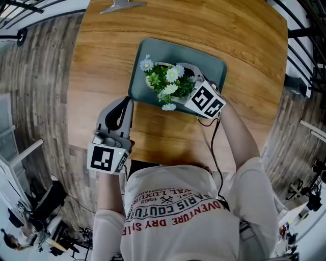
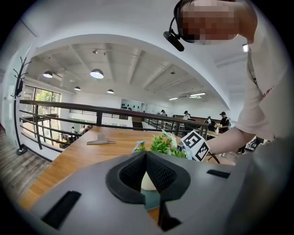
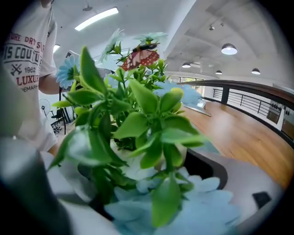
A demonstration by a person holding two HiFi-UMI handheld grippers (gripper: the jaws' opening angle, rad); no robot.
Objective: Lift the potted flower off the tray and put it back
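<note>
The potted flower (image 1: 165,84), a white pot with green leaves and pale blue and white blooms, stands over the grey-green tray (image 1: 140,69) on the round wooden table. My right gripper (image 1: 182,76) reaches in from the right with its jaws on either side of the pot (image 3: 133,167). Leaves hide the contact, and I cannot tell if the pot is lifted. In the right gripper view the plant (image 3: 138,110) fills the frame over the gripper (image 3: 142,172). My left gripper (image 1: 124,103) rests shut and empty just short of the tray's near left edge, aimed at the plant (image 2: 163,144).
A flat metal stand base (image 1: 122,5) lies at the table's far edge, also seen as the base (image 2: 102,141) ahead of the left gripper. A black cable (image 1: 213,137) trails from the right gripper. Railings (image 2: 92,117) ring the table.
</note>
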